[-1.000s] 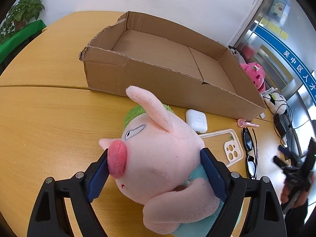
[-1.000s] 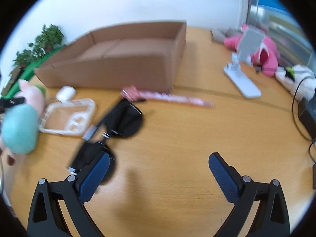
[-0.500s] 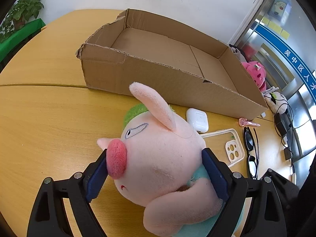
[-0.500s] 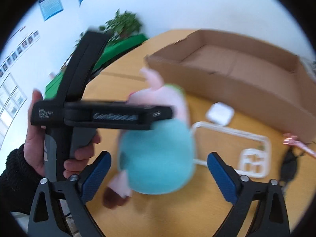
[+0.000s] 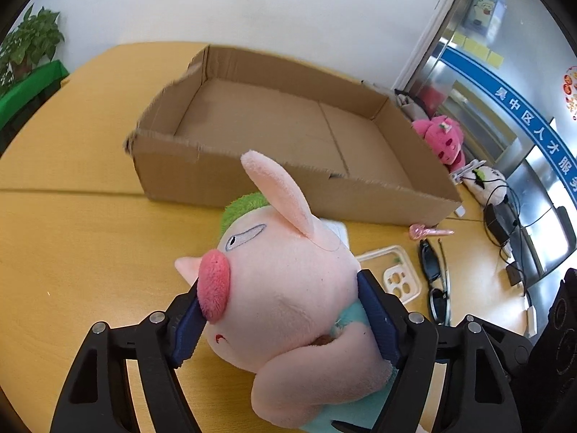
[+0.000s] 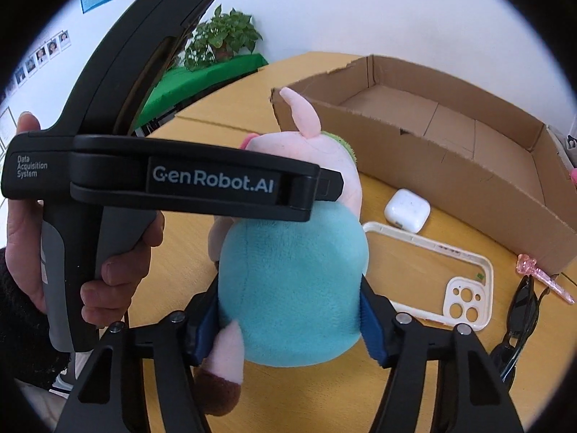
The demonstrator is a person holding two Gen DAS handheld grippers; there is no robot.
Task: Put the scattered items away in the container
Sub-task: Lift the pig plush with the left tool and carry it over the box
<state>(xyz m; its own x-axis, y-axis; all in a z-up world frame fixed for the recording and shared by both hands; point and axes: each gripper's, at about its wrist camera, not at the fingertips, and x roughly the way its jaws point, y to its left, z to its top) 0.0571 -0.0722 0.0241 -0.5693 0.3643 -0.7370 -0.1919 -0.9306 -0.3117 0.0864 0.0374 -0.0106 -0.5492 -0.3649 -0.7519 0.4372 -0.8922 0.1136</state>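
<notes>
Left claw (image 5: 281,319) and right claw (image 6: 288,319) both clamped on plush pig (image 5: 288,296), seemingly just clear of cardboard box (image 5: 252,184) near edge.

plush pig (image 5: 288,299): soft matt fleece
box (image 5: 274,126): rough matt cardboard
tabletop (image 5: 72,252): smooth wood
earbud case (image 6: 406,210): glossy plastic
</notes>
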